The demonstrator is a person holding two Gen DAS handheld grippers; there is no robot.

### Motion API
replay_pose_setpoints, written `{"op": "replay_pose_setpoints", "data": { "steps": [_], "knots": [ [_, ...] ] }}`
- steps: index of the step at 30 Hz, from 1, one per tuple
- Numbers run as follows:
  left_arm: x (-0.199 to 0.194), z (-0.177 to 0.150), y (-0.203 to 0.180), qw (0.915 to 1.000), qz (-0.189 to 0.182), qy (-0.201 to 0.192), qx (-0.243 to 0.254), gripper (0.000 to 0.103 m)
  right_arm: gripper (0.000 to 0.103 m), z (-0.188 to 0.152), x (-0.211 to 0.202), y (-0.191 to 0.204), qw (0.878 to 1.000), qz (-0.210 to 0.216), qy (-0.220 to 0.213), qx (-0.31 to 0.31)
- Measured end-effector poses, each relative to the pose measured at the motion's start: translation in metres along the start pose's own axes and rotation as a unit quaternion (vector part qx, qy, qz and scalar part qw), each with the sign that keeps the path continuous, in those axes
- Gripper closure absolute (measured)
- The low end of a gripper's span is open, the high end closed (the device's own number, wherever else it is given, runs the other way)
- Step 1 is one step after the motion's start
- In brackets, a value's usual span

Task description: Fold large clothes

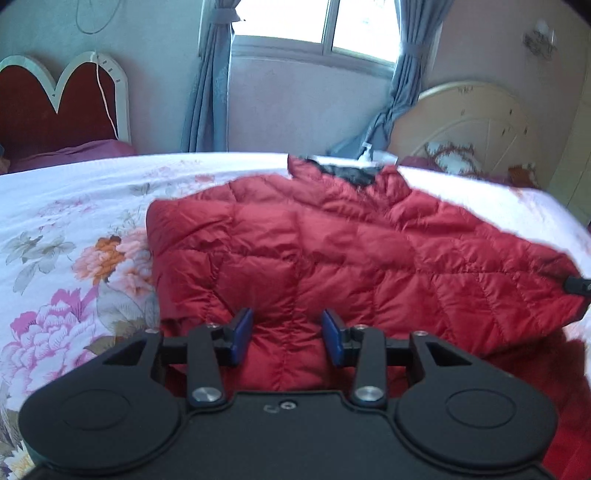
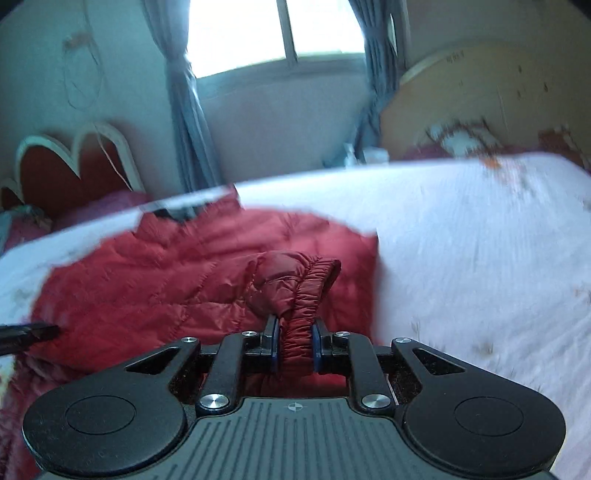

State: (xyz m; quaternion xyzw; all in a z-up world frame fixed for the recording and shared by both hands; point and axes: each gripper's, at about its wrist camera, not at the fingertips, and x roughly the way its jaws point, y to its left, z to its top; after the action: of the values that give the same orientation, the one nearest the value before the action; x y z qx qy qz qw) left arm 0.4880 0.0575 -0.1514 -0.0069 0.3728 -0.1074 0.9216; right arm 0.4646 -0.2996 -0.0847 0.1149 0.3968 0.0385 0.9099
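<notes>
Floral bed (image 1: 74, 206), red jacket (image 1: 332, 251); right tool (image 2: 294, 349) clenching cuff (image 2: 299, 295), left tool (image 1: 287, 338) released.

No legible text, labels, brands or numbers anywhere; only a small crosshair mark moulded on the right gripper (image 2: 294, 345) housing.

left wrist: close, angled down over jacket (image 1: 332, 251) | right wrist: same | shared: jacket, window (image 1: 317, 22)
</notes>
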Motion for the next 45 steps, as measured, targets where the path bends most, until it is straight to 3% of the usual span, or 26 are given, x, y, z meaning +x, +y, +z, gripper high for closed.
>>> {"op": "replay_pose_setpoints", "data": {
  "steps": [3,6,9,10,12,15,19,26,30,34,37,40,43,45],
  "knots": [
    [-0.005,0.0,0.003,1.0,0.001,0.004,-0.005,0.064,0.086,-0.01,0.036,-0.009,0.998,-0.008,0.044,0.033],
    [-0.031,-0.002,0.0,0.9999,-0.011,-0.01,-0.003,0.064,0.086,-0.008,0.024,-0.007,0.999,-0.018,0.031,0.032],
    [-0.048,-0.015,0.001,0.9998,-0.011,0.001,-0.014,0.073,0.049,-0.012,-0.006,-0.008,0.999,-0.028,0.008,0.041],
    [-0.053,-0.02,0.002,0.9996,-0.015,0.007,-0.024,0.08,0.049,-0.015,-0.015,-0.01,0.999,-0.021,0.004,0.043],
    [-0.061,-0.029,0.003,0.9984,-0.03,0.017,-0.044,0.081,0.049,-0.021,-0.025,-0.007,0.999,-0.01,0.01,0.045],
    [-0.056,-0.041,-0.004,0.9964,-0.051,0.039,-0.056,0.082,0.069,-0.025,-0.029,-0.002,0.999,0.003,0.022,0.046],
    [-0.033,-0.04,-0.008,0.9957,-0.051,0.055,-0.054,0.086,0.069,-0.026,-0.016,0.003,0.997,0.008,0.05,0.055],
    [-0.016,-0.014,0.007,0.9974,-0.033,0.029,-0.057,0.087,0.07,-0.024,-0.01,0.005,0.997,0.006,0.043,0.063],
    [-0.009,-0.014,0.01,0.9975,-0.019,0.047,-0.05,0.088,0.07,-0.021,0.001,-0.001,0.996,-0.004,0.049,0.077],
    [-0.039,-0.032,0.01,0.9972,-0.031,0.057,-0.037,0.088,0.069,-0.016,-0.024,-0.012,0.995,-0.001,0.02,0.101],
    [-0.067,-0.032,0.014,0.9985,-0.028,0.021,-0.041,0.088,0.069,-0.007,-0.039,-0.015,0.996,0.008,-0.009,0.089],
    [-0.062,-0.006,0.01,0.9994,-0.004,-0.019,-0.027,0.085,0.069,0.012,-0.023,-0.003,0.998,0.01,-0.019,0.055],
    [-0.022,0.022,0.004,0.9995,0.015,-0.026,0.007,0.082,0.069,0.031,0.016,0.014,1.0,0.014,-0.019,0.009],
    [0.011,0.035,0.005,0.9993,0.026,-0.01,0.025,0.079,0.069,0.037,0.05,0.022,1.0,0.007,0.001,-0.019]
  ]
}}
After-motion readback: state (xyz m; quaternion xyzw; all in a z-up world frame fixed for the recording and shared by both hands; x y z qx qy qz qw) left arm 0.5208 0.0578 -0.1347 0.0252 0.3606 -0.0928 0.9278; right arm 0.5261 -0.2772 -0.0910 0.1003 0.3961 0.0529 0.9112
